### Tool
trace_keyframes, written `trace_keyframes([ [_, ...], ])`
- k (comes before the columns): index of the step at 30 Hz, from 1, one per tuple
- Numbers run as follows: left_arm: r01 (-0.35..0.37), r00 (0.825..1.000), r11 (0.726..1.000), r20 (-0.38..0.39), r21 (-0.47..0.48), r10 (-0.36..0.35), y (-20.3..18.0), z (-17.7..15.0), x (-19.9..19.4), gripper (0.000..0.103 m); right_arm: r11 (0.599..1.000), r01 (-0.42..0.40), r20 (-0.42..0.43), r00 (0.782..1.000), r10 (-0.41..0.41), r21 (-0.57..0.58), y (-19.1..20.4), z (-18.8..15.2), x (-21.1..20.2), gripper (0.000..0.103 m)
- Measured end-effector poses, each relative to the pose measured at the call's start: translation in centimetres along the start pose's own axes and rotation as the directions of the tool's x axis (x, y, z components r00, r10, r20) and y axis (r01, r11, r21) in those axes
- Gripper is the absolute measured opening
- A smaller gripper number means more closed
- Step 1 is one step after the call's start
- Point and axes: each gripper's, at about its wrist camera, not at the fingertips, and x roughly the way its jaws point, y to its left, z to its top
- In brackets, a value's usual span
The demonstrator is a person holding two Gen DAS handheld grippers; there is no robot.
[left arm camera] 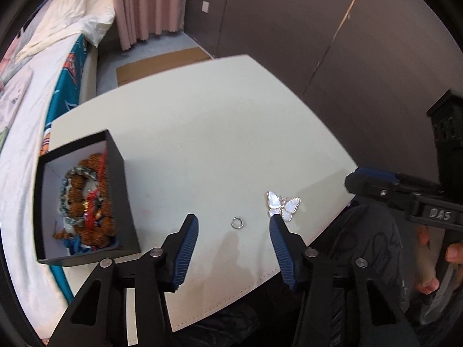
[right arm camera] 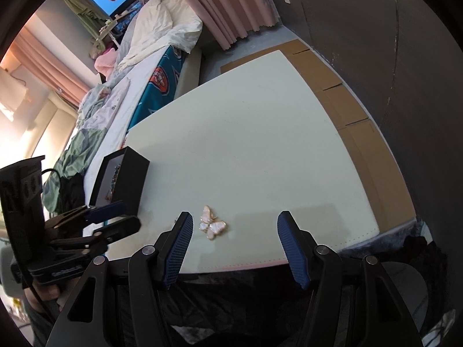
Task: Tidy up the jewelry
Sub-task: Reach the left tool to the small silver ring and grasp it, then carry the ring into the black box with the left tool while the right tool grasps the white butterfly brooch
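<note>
A small silver ring (left arm camera: 237, 222) lies on the white table (left arm camera: 220, 133), between the blue-padded fingers of my left gripper (left arm camera: 233, 219), which stands open just above it with the pads clear of it. A pearly butterfly brooch (left arm camera: 283, 204) rests beside the left gripper's right fingertip. In the right wrist view the same butterfly brooch (right arm camera: 212, 225) lies close to the left finger of my right gripper (right arm camera: 235, 217), open and holding nothing. A black box (left arm camera: 86, 199) with a white lining holds beaded bracelets at the table's left edge. The black box (right arm camera: 121, 179) also shows from the right wrist.
A bed (left arm camera: 37, 92) with white bedding runs along the table's left side. Flat cardboard (right arm camera: 356, 121) lies on the floor beyond the table's far and right edges, against a dark wall. Pink curtains (left arm camera: 147, 5) hang at the back. A person's hand (left arm camera: 451, 251) grips the right tool.
</note>
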Motion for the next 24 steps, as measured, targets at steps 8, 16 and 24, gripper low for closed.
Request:
trace_keyframes([
  [8, -0.019, 0.998, 1.000, -0.065, 0.017, 0.020, -0.5, -0.2, 3.3, 0.042, 1.000, 0.004, -0.022, 1.000, -0.004, -0.006, -1.3, -0.6, 0.8, 0.061],
  [16, -0.042, 0.994, 0.998, -0.095, 0.054, 0.047, -1.3, -0.2, 5.6, 0.037, 1.000, 0.013, -0.029, 1.000, -0.012, 0.017, -2.3, -0.4, 1.2, 0.061],
  [24, -0.103, 0.990, 0.993, -0.089, 0.060, 0.108, -1.3, 0.0, 5.7, 0.013, 1.000, 0.013, -0.041, 0.999, -0.013, 0.007, -1.7, -0.5, 1.8, 0.061],
])
